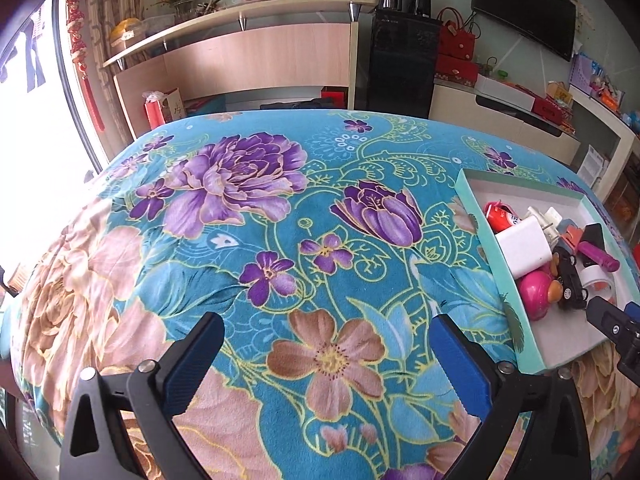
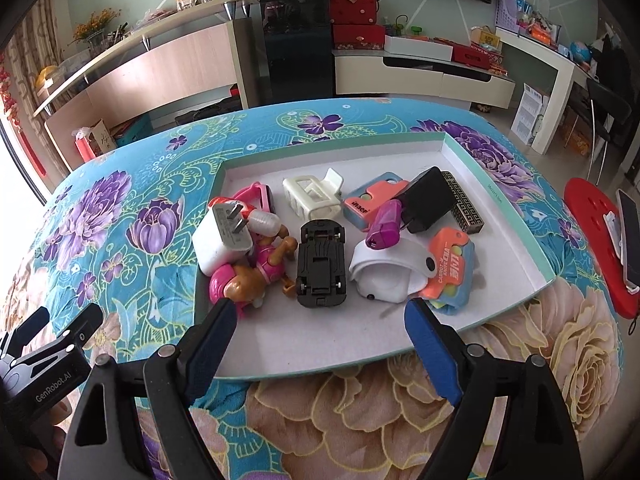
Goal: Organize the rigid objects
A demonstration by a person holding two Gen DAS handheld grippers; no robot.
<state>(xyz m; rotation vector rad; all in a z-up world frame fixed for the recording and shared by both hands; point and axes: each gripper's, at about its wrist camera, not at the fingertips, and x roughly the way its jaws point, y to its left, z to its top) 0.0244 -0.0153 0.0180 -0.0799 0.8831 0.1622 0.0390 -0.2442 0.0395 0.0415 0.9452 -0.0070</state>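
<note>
Both wide-open claws (image 2: pixel 320 316) (image 1: pixel 328 328) hang empty, toy-filled tray (image 2: pixel 500 184) beyond.

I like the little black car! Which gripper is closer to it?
Right. The right gripper hangs open just in front of the upside-down black toy car; the left gripper is over bare blanket, beside the tray.

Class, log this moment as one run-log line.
left gripper: open, empty, over floral cloth | right gripper: open, empty, above shallow teal-rimmed cardboard tray | black toy car: upside down in tray
</note>
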